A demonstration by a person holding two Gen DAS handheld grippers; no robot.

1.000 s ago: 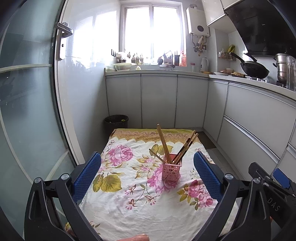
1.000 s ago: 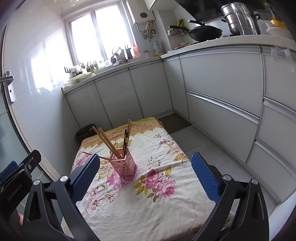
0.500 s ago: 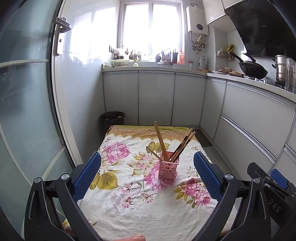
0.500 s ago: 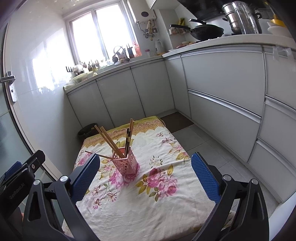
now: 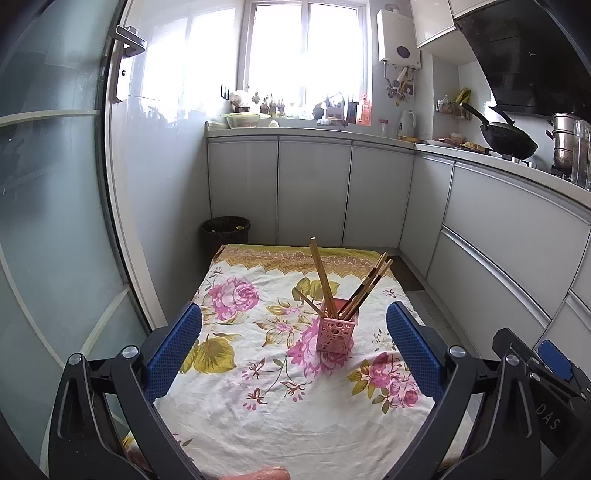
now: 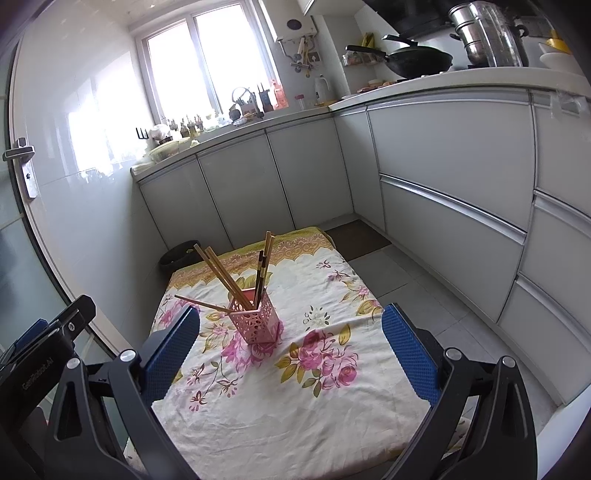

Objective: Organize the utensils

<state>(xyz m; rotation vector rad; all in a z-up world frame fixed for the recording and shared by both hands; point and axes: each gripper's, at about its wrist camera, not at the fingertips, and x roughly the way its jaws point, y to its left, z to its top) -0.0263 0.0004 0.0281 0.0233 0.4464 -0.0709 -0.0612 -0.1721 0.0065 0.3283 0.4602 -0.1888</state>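
Note:
A pink perforated holder (image 5: 335,332) (image 6: 255,319) stands upright on the floral tablecloth (image 5: 258,398) (image 6: 295,391), with several wooden chopsticks (image 5: 325,284) (image 6: 225,275) leaning out of it. One chopstick (image 6: 199,303) pokes out low to the left. My left gripper (image 5: 293,332) is open and empty, held back above the table's near end. My right gripper (image 6: 291,332) is also open and empty, the holder just left of its centre line. The right gripper's body (image 5: 543,391) shows at the left view's lower right, and the left gripper's body (image 6: 40,354) at the right view's lower left.
Grey kitchen cabinets (image 5: 314,192) (image 6: 443,192) wrap the back and right. A black bin (image 5: 226,234) sits past the table's far left corner. A glass door (image 5: 55,221) runs along the left. A wok (image 5: 506,138) and steel pots (image 6: 484,33) sit on the counter.
Both cameras have pulled back and risen slightly, so the holder sits a little farther away and lower in view. Both grippers stay open and empty; the holder has not moved.

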